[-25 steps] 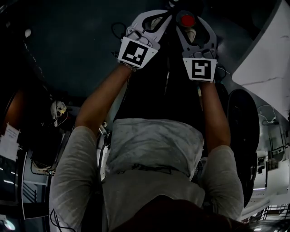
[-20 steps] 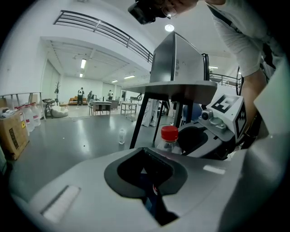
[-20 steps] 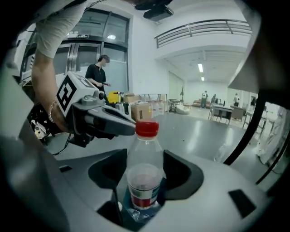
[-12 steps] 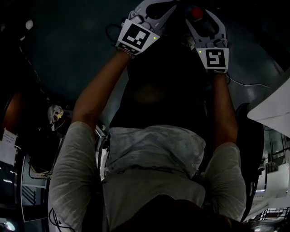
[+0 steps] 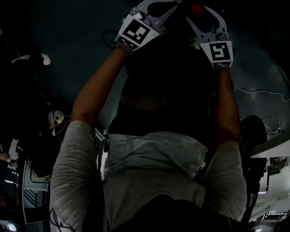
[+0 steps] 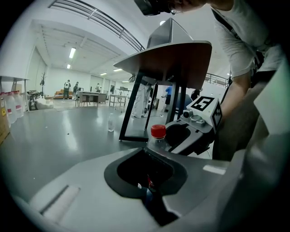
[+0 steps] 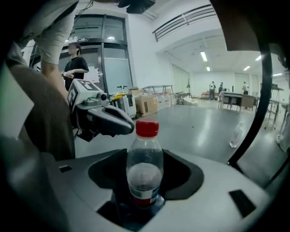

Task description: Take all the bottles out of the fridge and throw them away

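A clear plastic bottle (image 7: 144,172) with a red cap and a red label stands upright in my right gripper (image 7: 145,201), which is shut on its lower body. In the head view only the red cap (image 5: 195,9) shows at the top edge, between the right gripper's white fingers (image 5: 213,27). My left gripper (image 6: 147,183) is beside it, its jaws together around an empty dark hollow. From the left gripper view the bottle's cap (image 6: 157,131) rises just beyond the jaws, with the right gripper (image 6: 192,136) behind it. The left gripper (image 7: 103,120) shows in the right gripper view.
A black-legged stand with a pale top (image 6: 172,59) rises close ahead. Another bottle (image 6: 110,123) stands on the shiny grey floor. Cardboard boxes (image 7: 145,105) sit by glass doors, and a person (image 7: 74,68) stands at the left. Tables and several people are far off.
Both grippers have risen toward the top of the head view, still side by side with the bottle held. The white surface at the right has slid down and out of the frame.
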